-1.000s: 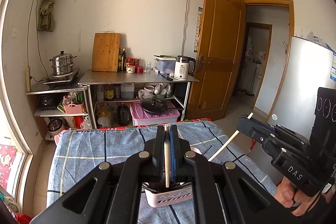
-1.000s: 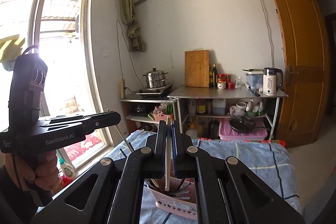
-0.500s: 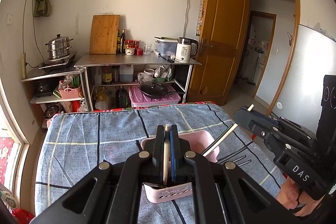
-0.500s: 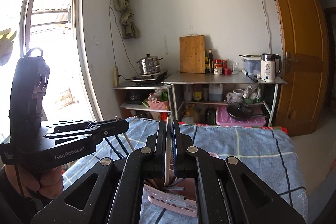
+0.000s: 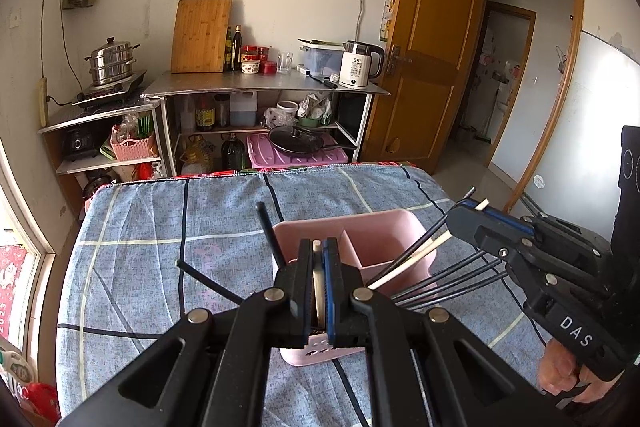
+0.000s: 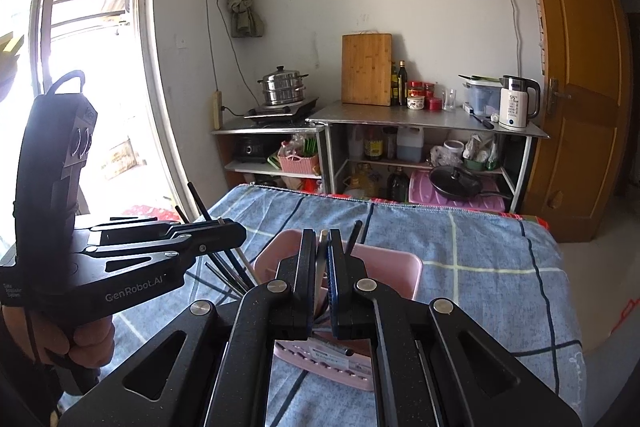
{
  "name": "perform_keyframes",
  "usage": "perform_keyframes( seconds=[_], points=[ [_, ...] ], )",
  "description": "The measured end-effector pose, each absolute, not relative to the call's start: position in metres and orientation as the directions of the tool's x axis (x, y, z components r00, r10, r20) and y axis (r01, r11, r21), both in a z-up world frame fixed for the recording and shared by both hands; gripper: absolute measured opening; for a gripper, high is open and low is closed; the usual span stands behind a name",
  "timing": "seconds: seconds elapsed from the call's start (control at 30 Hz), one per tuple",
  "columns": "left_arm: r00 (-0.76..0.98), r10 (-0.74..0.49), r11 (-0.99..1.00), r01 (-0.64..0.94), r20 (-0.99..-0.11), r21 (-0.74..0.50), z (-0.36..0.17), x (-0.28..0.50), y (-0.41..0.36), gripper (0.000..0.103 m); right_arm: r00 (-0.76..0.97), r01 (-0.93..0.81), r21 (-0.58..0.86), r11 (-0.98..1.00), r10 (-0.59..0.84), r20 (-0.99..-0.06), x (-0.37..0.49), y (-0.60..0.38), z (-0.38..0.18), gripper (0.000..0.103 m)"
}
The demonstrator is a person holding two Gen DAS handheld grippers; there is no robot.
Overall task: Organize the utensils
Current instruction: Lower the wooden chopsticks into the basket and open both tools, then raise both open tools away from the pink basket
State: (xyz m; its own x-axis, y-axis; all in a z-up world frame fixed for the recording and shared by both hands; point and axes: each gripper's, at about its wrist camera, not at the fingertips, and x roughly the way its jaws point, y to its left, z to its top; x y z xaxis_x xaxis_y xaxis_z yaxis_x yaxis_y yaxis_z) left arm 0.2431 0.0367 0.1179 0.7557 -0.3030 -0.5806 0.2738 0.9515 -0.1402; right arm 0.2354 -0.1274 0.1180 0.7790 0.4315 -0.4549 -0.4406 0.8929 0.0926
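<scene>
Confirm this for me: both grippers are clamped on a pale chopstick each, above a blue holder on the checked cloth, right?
Not quite. The holder is pink, not blue, as the left wrist view shows. The rest stands: the left gripper and the right gripper are each shut on a pale chopstick above it, over the checked cloth.

Pink plastic utensil caddy (image 5: 384, 227), near wall and contents hidden behind gripper, black chopsticks' (image 5: 448, 287) lower ends hidden
</scene>
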Motion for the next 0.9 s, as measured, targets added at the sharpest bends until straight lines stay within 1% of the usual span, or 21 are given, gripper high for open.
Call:
perform_keyframes(
  seconds=[0.03, 0.1, 0.13, 0.17, 0.23, 0.57, 0.73, 0.9],
  points=[
    [0.757, -0.303, 0.951, 0.276, -0.579, -0.138, 0.117, 0.242, 0.037, 0.007, 0.779, -0.440, 0.091, 0.893, 0.430, -0.455, 0.235, -0.128, 0.118, 0.005],
    [0.758, -0.305, 0.951, 0.278, -0.576, -0.137, 0.118, 0.240, 0.037, 0.013, 0.781, -0.439, 0.091, 0.894, 0.429, -0.453, 0.234, -0.129, 0.119, 0.005],
    [0.761, -0.305, 0.951, 0.278, -0.573, -0.138, 0.118, 0.239, 0.037, 0.019, 0.782, -0.438, 0.092, 0.894, 0.429, -0.451, 0.233, -0.129, 0.120, 0.005],
    [0.764, -0.305, 0.951, 0.276, -0.569, -0.138, 0.119, 0.238, 0.038, 0.021, 0.783, -0.438, 0.092, 0.894, 0.429, -0.449, 0.233, -0.130, 0.121, 0.006],
    [0.770, -0.302, 0.952, 0.272, -0.561, -0.140, 0.121, 0.235, 0.040, 0.021, 0.787, -0.436, 0.094, 0.895, 0.430, -0.443, 0.229, -0.132, 0.123, 0.013],
    [0.827, -0.284, 0.959, 0.250, -0.485, -0.135, 0.136, 0.193, 0.051, 0.035, 0.814, -0.426, 0.106, 0.898, 0.432, -0.388, 0.197, -0.154, 0.136, 0.015],
    [0.847, -0.266, 0.964, 0.236, -0.461, -0.122, 0.131, 0.159, 0.053, 0.038, 0.819, -0.420, 0.109, 0.901, 0.428, -0.383, 0.171, -0.165, 0.129, 0.024],
    [0.855, -0.262, 0.965, 0.231, -0.448, -0.123, 0.120, 0.127, 0.049, 0.042, 0.819, -0.409, 0.124, 0.904, 0.424, -0.386, 0.146, -0.174, 0.117, 0.026]
  ],
)
